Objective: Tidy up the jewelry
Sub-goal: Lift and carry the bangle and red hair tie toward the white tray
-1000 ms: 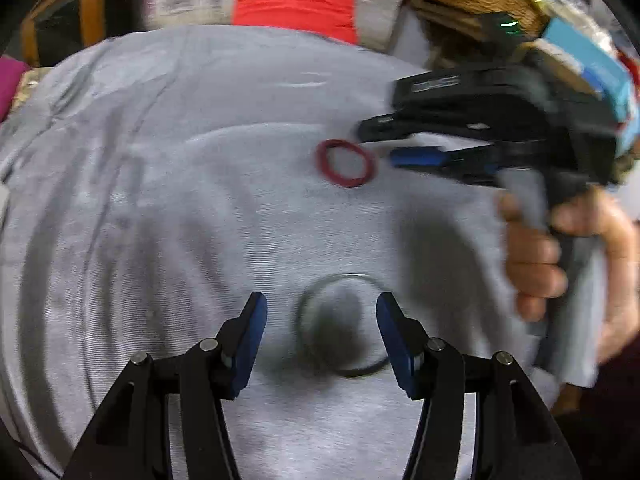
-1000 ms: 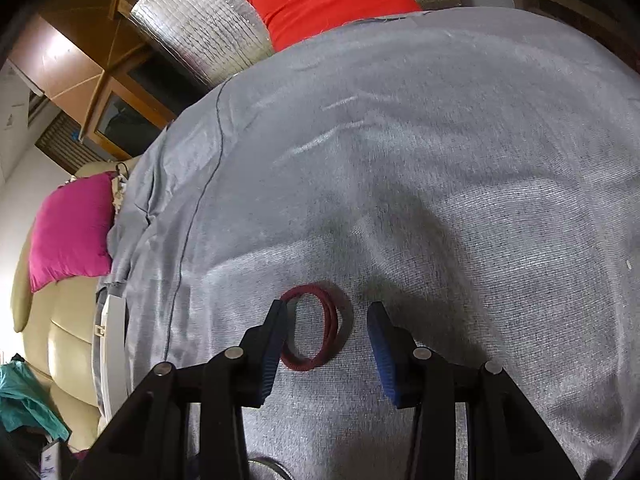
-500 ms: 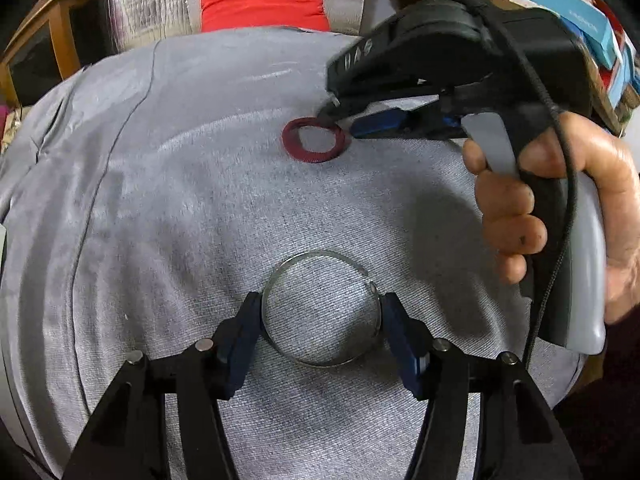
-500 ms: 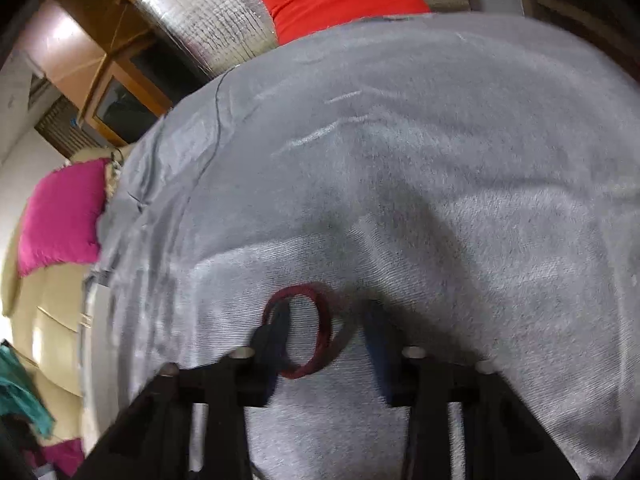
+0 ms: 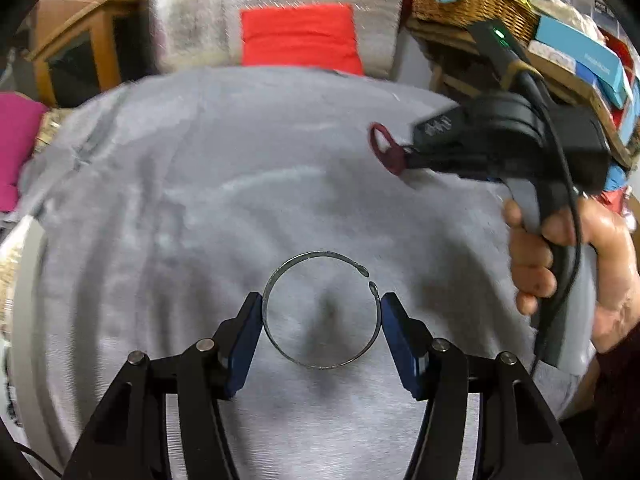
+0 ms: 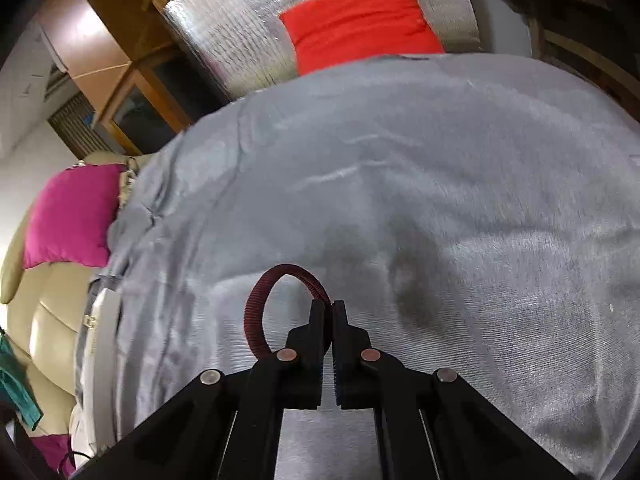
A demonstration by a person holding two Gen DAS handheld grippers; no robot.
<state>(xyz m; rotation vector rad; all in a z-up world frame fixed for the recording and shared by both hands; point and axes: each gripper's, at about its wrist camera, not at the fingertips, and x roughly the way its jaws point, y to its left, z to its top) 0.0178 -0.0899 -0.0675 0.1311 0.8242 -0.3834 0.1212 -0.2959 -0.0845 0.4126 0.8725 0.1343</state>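
A thin silver open bangle (image 5: 321, 311) sits between the blue pads of my left gripper (image 5: 321, 316), which touch its two sides; it appears lifted off the grey cloth (image 5: 200, 200). My right gripper (image 6: 331, 312) is shut on one side of a dark red bangle (image 6: 256, 312), which stands upright above the cloth. In the left wrist view the right gripper (image 5: 408, 156) holds the red bangle (image 5: 384, 148) at the upper right.
The grey cloth (image 6: 440, 160) covers a rounded surface. A silver cushion with a red patch (image 5: 296, 36) lies behind it. A wicker basket (image 5: 472, 0) and boxes (image 5: 580, 60) stand at the right, a pink cushion (image 6: 72, 216) at the left.
My right gripper closed on the red bangle and lifted it upright off the cloth. My left gripper closed in onto the silver bangle's sides and raised it.
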